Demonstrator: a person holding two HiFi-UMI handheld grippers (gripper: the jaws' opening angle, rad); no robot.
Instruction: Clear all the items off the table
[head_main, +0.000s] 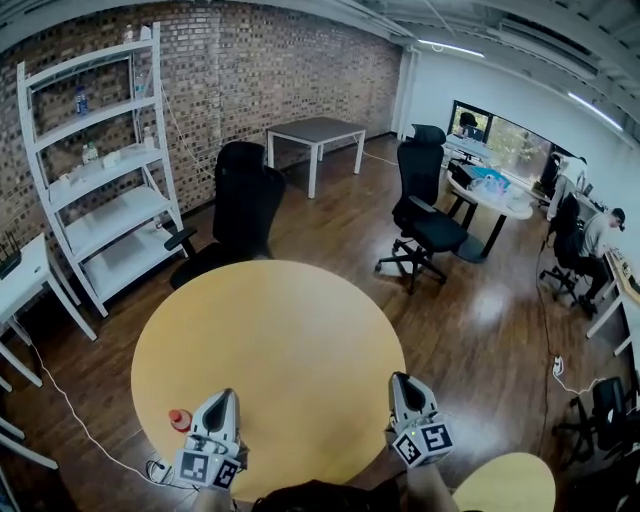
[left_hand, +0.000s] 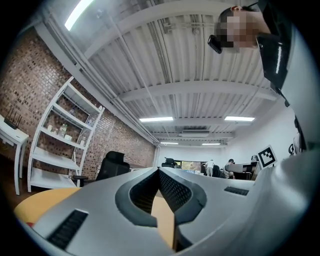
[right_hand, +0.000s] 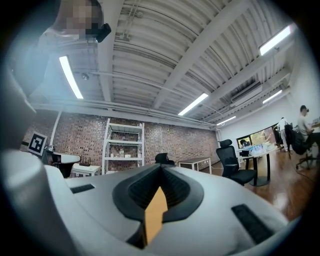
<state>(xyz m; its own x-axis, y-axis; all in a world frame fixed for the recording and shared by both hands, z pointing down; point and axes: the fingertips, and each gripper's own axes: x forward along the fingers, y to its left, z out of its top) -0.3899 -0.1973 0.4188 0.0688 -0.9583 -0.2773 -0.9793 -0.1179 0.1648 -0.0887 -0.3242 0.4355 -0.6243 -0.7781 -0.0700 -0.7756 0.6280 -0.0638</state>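
Note:
The round yellow table (head_main: 270, 340) fills the middle of the head view, its top bare except for one small red-topped thing (head_main: 179, 419) near the near-left edge. My left gripper (head_main: 224, 398) hovers over the table's near edge just right of that red thing, jaws shut and empty. My right gripper (head_main: 402, 381) is at the near-right edge, also shut with nothing in it. In the left gripper view the left gripper (left_hand: 159, 171) points slightly upward across the table. In the right gripper view the right gripper (right_hand: 161, 166) points level toward the brick wall.
A black office chair (head_main: 240, 215) stands at the table's far side, and another one (head_main: 425, 215) to the right. A white shelf unit (head_main: 100, 170) lines the brick wall. A grey table (head_main: 315, 130) stands at the back. A second yellow table (head_main: 505, 485) is at lower right.

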